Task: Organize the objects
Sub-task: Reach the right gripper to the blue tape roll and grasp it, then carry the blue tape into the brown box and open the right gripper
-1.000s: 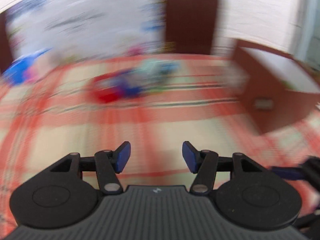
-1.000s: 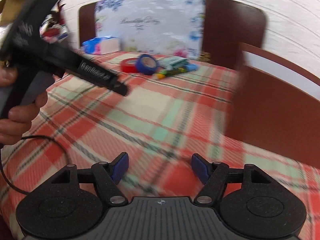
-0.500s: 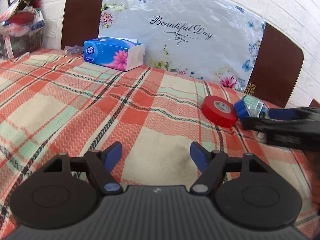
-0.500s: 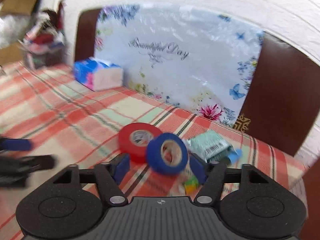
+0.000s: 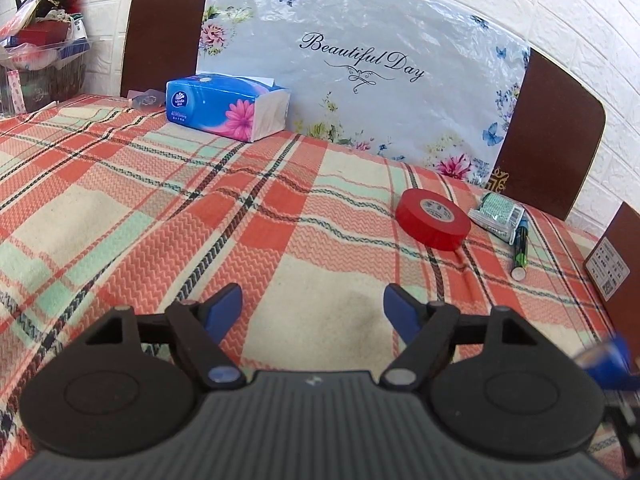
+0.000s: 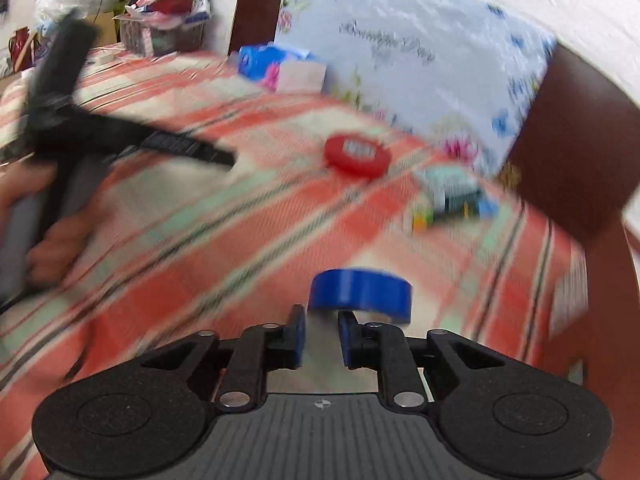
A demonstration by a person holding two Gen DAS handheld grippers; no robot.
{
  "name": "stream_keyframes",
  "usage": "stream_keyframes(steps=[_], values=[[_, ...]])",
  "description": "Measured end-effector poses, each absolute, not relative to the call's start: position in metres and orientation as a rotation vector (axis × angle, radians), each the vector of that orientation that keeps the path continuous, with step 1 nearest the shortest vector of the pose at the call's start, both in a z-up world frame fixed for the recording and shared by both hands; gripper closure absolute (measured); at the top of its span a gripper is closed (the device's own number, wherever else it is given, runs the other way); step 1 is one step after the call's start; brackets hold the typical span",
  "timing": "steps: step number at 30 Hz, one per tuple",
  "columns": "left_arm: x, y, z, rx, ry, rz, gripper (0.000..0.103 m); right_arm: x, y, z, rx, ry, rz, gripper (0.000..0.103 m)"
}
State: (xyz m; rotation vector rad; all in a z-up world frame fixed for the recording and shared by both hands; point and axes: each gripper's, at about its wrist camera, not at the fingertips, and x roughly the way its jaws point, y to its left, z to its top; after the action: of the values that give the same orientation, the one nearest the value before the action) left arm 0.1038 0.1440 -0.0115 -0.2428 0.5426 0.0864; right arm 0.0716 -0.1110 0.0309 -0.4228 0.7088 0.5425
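The right gripper (image 6: 322, 334) has just been closing, and its jaws now stand narrow on the near wall of the blue tape (image 6: 360, 294), one pad outside the ring and one seemingly in its hole; the roll sits just past the tips at 12 o'clock, seemingly clear of the cloth (image 5: 280, 240), though blur leaves that unsure. A tape roll like this should be light and stiff, with a smooth, somewhat slick outer face, so pinching through the wall as here is the sound hold; a loose pinch could let it swing or slip. The left gripper (image 5: 312, 312) has just been opening, its jaws wide with nothing between them, hovering over bare cloth. From it the red tape (image 5: 432, 220) lies flat at about 1 o'clock, well apart, with a green packet (image 5: 498, 212) just beside it and a pen (image 5: 520, 246) beyond. The red roll should handle alike: take it across its wall, not over its full width. The tissue pack (image 5: 228, 106), soft and light, sits far off at 11 o'clock.
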Motion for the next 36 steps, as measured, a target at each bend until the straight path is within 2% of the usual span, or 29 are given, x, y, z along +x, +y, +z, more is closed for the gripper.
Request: stream_keyframes(steps=[1,2,3,4,11,18,21,23,25,26,28,31,36], values=[[0.104,0.143,-0.011,-0.238,0.545,0.087,0.023,0.065,-0.116,0.031,-0.406,0.72,0.538,0.058],[0.104,0.142,-0.011,-0.232,0.548,0.088,0.022,0.059,-0.12,0.032,-0.397,0.709,0.516,0.046],[0.104,0.141,-0.011,-0.224,0.552,0.091,0.022,0.052,-0.122,0.032,-0.398,0.68,0.484,0.03],[0.104,0.139,-0.011,-0.214,0.556,0.096,0.021,0.047,-0.124,0.033,-0.402,0.652,0.453,0.029],[0.096,0.116,-0.006,-0.107,0.632,0.102,0.019,0.033,-0.143,0.039,-0.35,0.578,0.409,0.028],[0.074,0.063,0.023,-0.264,0.732,-0.247,0.021,0.038,-0.152,0.019,-0.316,0.61,0.373,0.025],[0.079,0.029,0.029,-0.218,0.768,-0.33,0.029,0.044,-0.156,0.013,-0.275,0.614,0.365,0.026],[0.084,0.011,0.025,-0.185,0.805,-0.362,0.047,0.05,-0.155,0.01,-0.261,0.611,0.361,0.026],[0.088,-0.003,0.018,-0.158,0.844,-0.387,0.051,0.058,-0.153,0.007,-0.242,0.614,0.367,0.027],[0.089,-0.01,0.013,-0.132,0.861,-0.386,0.051,0.062,-0.152,0.005,-0.231,0.616,0.373,0.028],[0.089,-0.015,0.008,-0.087,0.847,-0.366,0.058,0.069,-0.15,0.002,-0.196,0.638,0.411,0.046],[0.09,-0.011,0.01,-0.14,0.864,-0.392,0.076,0.066,-0.145,0.005,-0.213,0.63,0.42,0.046],[0.075,-0.02,0.047,-0.141,0.804,-0.422,0.076,0.035,-0.154,0.028,-0.276,0.474,0.365,0.046]])
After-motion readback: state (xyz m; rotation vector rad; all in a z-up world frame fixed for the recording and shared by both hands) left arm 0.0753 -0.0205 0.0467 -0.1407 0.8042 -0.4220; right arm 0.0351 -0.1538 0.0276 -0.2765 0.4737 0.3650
